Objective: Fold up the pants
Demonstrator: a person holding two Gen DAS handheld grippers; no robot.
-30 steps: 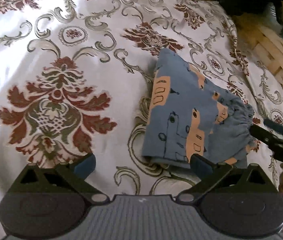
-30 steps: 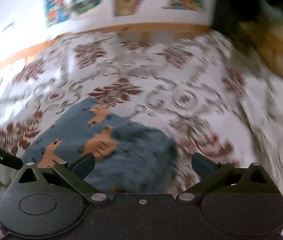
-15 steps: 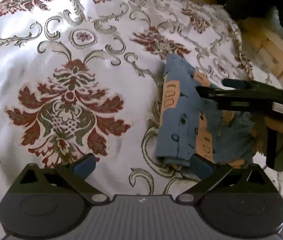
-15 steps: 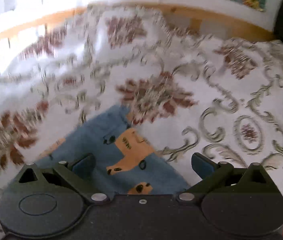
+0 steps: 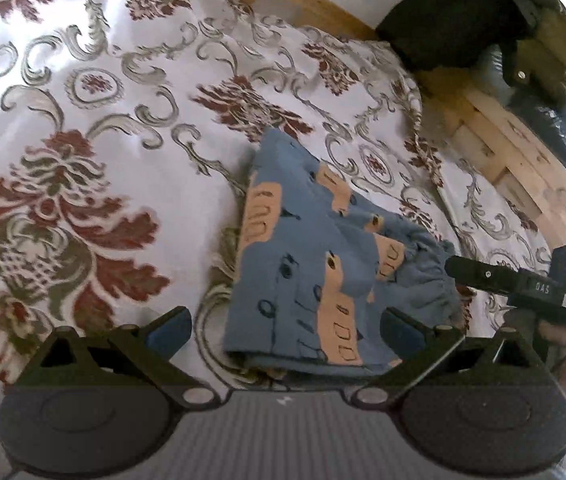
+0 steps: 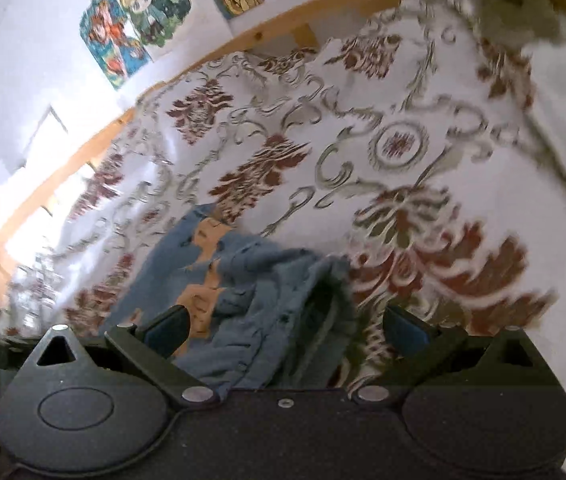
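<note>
Bright daylight overexposes the white floral bedspread (image 5: 131,80) at upper left; right wrist view motion-blurred, fisheye edges curved, corners dark.

"OAS" on right hand-held gripper (image 5: 461,268)

A white bedspread (image 5: 131,92) with dark red flowers and grey-green scrolls covers the bed. A light wooden bed frame (image 5: 495,136) runs along its far edge and right side. A dark bag (image 5: 479,16) sits on the frame's corner. On the white wall, colourful cartoon posters (image 6: 135,12) hang above the wooden rail (image 6: 283,24).
</note>
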